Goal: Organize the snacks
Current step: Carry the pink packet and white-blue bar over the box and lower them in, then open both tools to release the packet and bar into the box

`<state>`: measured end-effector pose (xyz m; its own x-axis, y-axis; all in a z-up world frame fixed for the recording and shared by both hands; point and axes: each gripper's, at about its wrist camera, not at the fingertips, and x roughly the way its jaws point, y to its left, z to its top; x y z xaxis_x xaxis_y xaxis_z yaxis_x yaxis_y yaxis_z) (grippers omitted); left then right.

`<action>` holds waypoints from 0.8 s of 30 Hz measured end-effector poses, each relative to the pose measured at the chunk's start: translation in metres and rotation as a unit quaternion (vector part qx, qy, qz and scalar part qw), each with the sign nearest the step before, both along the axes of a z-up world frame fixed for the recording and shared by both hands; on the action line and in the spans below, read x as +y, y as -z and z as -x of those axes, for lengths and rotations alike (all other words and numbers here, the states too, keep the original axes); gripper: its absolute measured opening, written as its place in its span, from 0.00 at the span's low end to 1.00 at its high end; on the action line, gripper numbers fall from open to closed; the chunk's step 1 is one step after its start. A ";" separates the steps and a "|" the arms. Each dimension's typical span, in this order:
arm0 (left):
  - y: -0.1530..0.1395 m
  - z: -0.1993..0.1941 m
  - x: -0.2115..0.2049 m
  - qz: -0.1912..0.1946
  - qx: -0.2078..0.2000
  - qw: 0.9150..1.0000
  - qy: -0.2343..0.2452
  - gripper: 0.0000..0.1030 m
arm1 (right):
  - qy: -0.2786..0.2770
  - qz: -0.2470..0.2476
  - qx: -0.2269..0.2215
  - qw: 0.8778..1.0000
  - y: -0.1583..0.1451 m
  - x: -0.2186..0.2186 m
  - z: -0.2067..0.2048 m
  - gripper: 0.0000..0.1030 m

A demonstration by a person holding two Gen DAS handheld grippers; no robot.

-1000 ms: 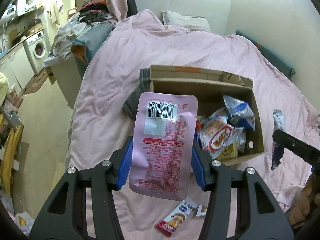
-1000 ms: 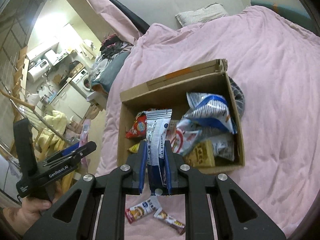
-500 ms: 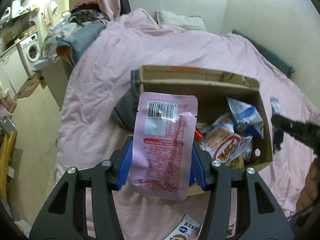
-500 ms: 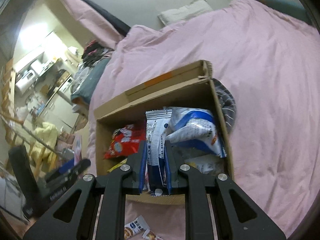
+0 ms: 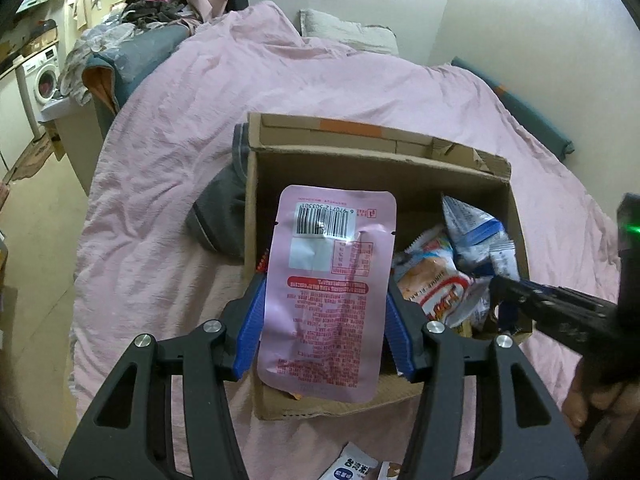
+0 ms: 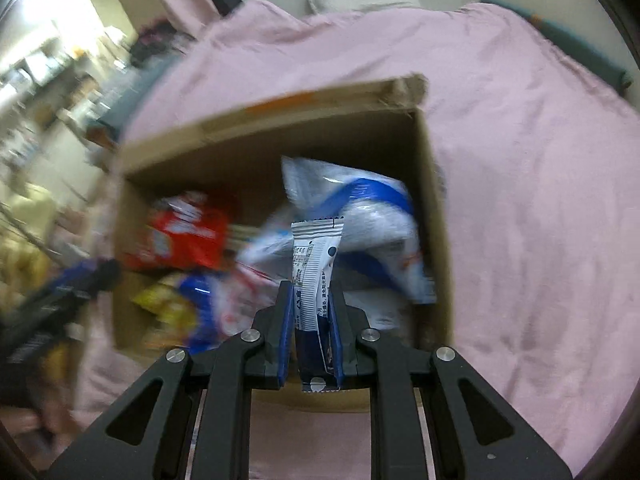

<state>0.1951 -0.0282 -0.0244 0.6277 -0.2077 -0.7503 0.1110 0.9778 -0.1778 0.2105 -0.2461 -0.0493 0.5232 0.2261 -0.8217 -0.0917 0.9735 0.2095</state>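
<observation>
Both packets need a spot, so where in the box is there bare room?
Bare floor shows along the back wall of the cardboard box, behind the pink pouch. The right half is crowded with snack bags.

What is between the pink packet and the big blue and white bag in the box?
In the left wrist view, an orange and white snack bag lies between the pink packet and the blue and white bag.

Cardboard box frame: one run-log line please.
left gripper: holds pink pouch | right gripper: holds white-blue packet | both over cardboard box | stage: pre-drop
</observation>
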 end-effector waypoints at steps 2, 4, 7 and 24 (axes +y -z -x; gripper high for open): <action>0.001 -0.001 -0.004 -0.004 0.001 1.000 0.005 0.50 | 0.009 -0.004 0.027 1.000 0.011 -0.004 -0.004 0.17; 0.002 0.000 -0.008 -0.009 0.001 1.000 0.010 0.50 | 0.016 -0.023 0.055 0.998 0.020 -0.008 -0.007 0.17; 0.003 0.002 -0.011 -0.013 0.003 1.000 0.016 0.50 | 0.015 -0.044 0.051 0.998 0.020 -0.012 -0.004 0.17; -0.006 0.009 -0.015 -0.014 -0.016 1.000 0.017 0.85 | 0.019 -0.076 -0.010 0.997 -0.010 -0.018 0.005 0.94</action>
